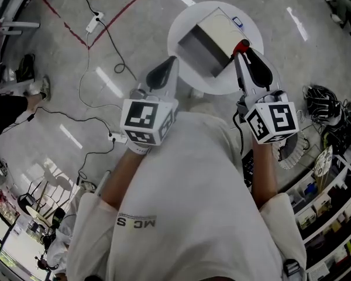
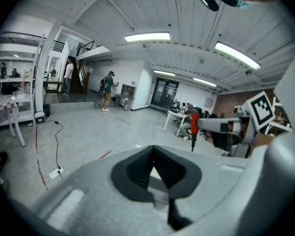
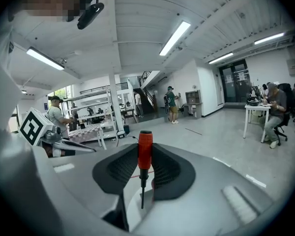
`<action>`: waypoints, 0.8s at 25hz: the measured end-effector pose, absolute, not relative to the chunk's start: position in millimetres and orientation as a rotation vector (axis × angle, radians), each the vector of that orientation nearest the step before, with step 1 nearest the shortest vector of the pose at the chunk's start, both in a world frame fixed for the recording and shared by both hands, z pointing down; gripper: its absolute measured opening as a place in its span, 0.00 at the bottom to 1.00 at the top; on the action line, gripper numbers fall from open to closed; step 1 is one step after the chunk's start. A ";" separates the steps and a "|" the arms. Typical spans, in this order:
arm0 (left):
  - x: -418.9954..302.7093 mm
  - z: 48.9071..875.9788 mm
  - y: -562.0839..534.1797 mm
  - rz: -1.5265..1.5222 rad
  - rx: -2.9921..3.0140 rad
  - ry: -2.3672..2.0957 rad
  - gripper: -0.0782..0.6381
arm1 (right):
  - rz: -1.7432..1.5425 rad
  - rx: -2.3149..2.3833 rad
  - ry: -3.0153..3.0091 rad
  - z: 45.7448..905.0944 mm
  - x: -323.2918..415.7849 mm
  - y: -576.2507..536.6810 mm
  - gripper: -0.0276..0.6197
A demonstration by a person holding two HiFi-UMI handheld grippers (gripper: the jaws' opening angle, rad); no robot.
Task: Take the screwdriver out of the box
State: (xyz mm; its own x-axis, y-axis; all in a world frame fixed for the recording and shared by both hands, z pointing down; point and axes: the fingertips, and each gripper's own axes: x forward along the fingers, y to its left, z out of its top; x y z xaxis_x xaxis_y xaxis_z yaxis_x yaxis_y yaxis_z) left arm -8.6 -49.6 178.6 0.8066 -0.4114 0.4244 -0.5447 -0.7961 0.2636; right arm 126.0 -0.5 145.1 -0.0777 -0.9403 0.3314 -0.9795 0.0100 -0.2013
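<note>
A red-handled screwdriver [image 1: 241, 45] is clamped upright between the pads of my right gripper [image 1: 242, 51], held in the air over the near right rim of the round white table [image 1: 184, 23]. In the right gripper view the screwdriver [image 3: 145, 150] stands handle up with its thin shaft pointing down between the pads of that gripper [image 3: 145, 157]. The open box [image 1: 213, 43] lies on the table, its dark inside facing left. My left gripper [image 1: 170, 61] hovers left of the box with its jaws together and nothing between them [image 2: 153, 151]. From the left gripper view the screwdriver [image 2: 193, 124] shows at right.
A small device [image 1: 237, 22] lies on the table behind the box. A power strip [image 1: 95, 22] and cables trail over the floor at left. Shelves [image 1: 333, 204] stand at the right. People and desks are far across the hall.
</note>
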 end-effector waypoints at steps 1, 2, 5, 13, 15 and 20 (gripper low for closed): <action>-8.8 174.7 -49.0 0.488 2.626 -0.719 0.11 | 0.566 2.065 -2.164 139.4 124.9 1.4 0.17; -8.8 170.7 -48.4 0.480 2.634 -0.717 0.11 | 0.547 2.068 -2.173 134.0 124.1 3.4 0.17; -8.4 158.0 -48.1 0.452 2.658 -0.711 0.11 | 0.491 2.080 -2.187 119.9 123.9 9.0 0.17; -2.9 131.4 -48.5 0.394 2.718 -0.699 0.11 | 0.446 2.112 -2.197 99.9 131.8 22.3 0.17; -4.7 126.4 -44.3 0.397 2.732 -0.697 0.11 | 0.448 2.135 -2.188 98.7 132.3 29.7 0.17; -1.6 118.7 -35.5 0.405 2.759 -0.690 0.11 | 0.452 2.166 -2.178 98.9 133.5 42.5 0.17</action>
